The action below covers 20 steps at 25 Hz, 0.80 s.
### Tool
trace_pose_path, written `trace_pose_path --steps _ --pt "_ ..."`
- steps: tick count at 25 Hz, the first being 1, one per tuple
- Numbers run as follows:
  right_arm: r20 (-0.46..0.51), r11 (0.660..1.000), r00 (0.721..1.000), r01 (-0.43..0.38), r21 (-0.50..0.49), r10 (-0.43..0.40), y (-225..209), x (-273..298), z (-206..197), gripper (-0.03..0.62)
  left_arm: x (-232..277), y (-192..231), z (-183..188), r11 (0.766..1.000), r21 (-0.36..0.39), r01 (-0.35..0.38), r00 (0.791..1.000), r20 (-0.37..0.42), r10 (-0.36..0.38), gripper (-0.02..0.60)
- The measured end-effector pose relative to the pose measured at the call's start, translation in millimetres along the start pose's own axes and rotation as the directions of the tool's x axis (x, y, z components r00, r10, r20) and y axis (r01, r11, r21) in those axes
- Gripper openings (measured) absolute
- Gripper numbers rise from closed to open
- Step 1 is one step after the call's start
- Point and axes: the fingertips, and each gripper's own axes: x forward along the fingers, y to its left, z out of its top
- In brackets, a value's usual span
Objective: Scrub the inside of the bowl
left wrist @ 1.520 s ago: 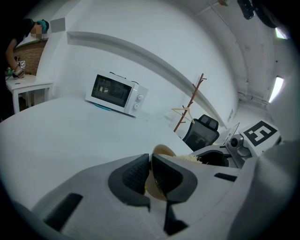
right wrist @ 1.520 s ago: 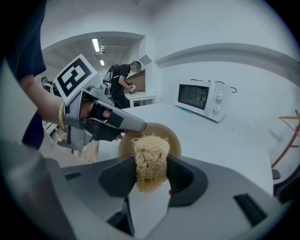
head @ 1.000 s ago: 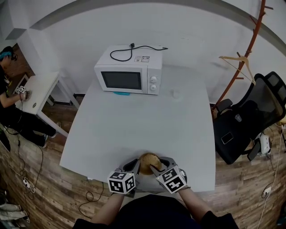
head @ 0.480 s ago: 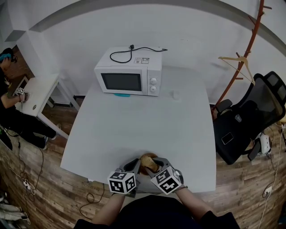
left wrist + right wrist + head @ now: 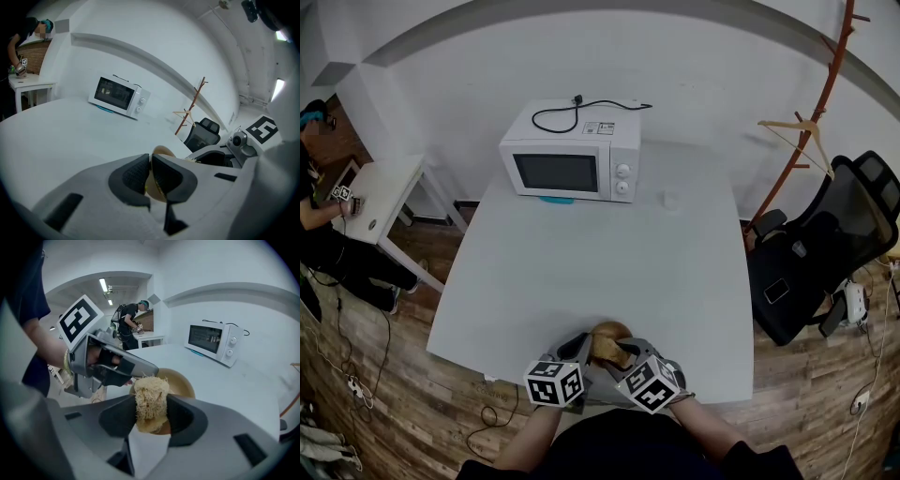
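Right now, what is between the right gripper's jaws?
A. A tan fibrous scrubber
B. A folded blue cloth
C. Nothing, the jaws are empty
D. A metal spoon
A: in the right gripper view, the right gripper has its jaws pressed on a tan fibrous scrubber, held just over the wooden bowl.

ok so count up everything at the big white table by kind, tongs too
microwave: 1
bowl: 1
scrubber: 1
tongs: 2, left tongs on the bowl rim, right tongs on the scrubber
small white thing near the microwave: 1
teal thing under the microwave: 1
total: 7
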Motion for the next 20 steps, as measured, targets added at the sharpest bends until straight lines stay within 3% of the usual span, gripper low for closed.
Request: trace_pose_path --steps 14,20 --pt "-0.025 0.99 0.994 0.109 0.087 -0.107 -32 -13 -21 0.178 8 -2 -8 1.0 0.012 0.004 1.0 -0.017 -0.004 0.032" --pt "0.001 0.986 0.993 0.119 0.114 -0.12 -35 -14 -22 0.178 14 1 -16 1.0 0.004 -0.015 0.999 -0.042 0.015 0.032"
